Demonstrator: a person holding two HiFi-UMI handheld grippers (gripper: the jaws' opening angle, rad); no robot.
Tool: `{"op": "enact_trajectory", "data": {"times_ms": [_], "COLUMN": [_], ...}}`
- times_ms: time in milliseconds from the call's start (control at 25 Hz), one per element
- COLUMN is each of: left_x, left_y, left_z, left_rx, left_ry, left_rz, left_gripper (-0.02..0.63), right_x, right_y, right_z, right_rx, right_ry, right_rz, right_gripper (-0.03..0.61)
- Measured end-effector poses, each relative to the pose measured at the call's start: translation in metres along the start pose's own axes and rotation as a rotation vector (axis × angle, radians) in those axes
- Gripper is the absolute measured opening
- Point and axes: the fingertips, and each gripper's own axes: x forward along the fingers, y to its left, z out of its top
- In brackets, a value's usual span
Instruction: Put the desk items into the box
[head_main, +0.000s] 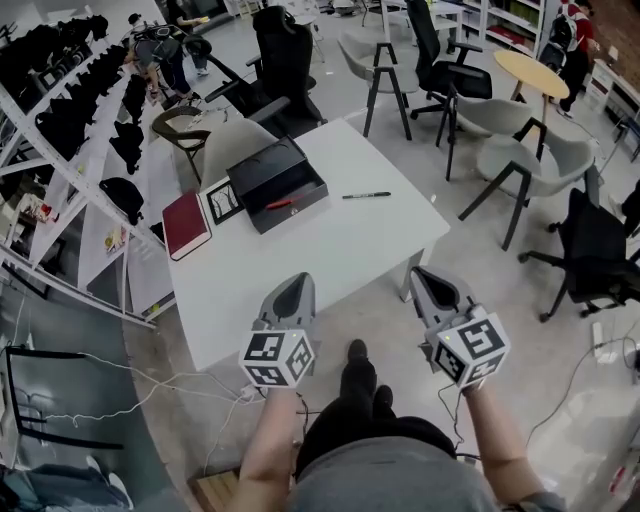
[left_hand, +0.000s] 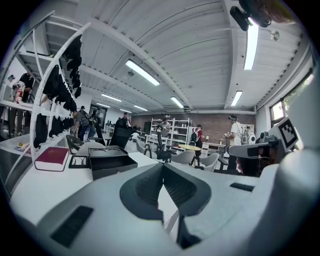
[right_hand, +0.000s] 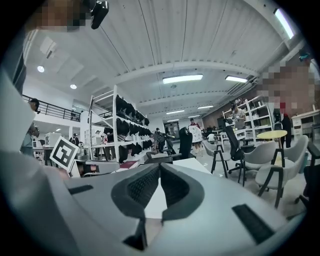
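Left gripper (head_main: 296, 281): jaws closed together, nothing between them, held at the near table edge, on the near side of the box and just right of its line. Right gripper (head_main: 422, 272): jaws likewise pressed together and empty, off the table's near right corner, well to the box's right. White table (head_main: 330, 255): bears all the items. Black marker (head_main: 366, 195): lies loose on the table to the right of the box and apart from it, its long axis pointing at the box. It is ahead and a little left of the right gripper, which looks the nearer hand. Red book (head_main: 186, 223): flat, left of the box. Small framed card (head_main: 222, 200): between book and box. Black box (head_main: 262, 172): open, and holds one red pen (head_main: 283, 203).
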Motion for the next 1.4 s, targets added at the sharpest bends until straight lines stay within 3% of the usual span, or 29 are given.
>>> {"op": "enact_trajectory", "data": {"times_ms": [80,440,800,1400], "left_x": [0.009,0.065,0.119,0.174], "left_y": [0.007,0.042,0.066,0.105], "left_z": [0.001,0.005,0.008,0.025], "left_rx": [-0.004,-0.029,-0.016,-0.053], "left_ry": [0.005,0.025,0.061,0.042], "left_rz": [-0.009,-0.027,-0.073,-0.113], "left_gripper": [0.006,0.006,0.006,0.006], "right_x": [0.010,0.065,0.123,0.183], "right_y": [-0.004,-0.034,-0.066,-0.088], "right_z": [0.000,0.000,0.002,0.010], "right_rx": [-0.002,0.001,0.022,0.007], "right_ry": [0.011,0.047,0.073,0.103], "right_rz": [-0.006,-0.038,-0.060,-0.080], "right_gripper": [0.042,0.078,0.080,0.112]}}
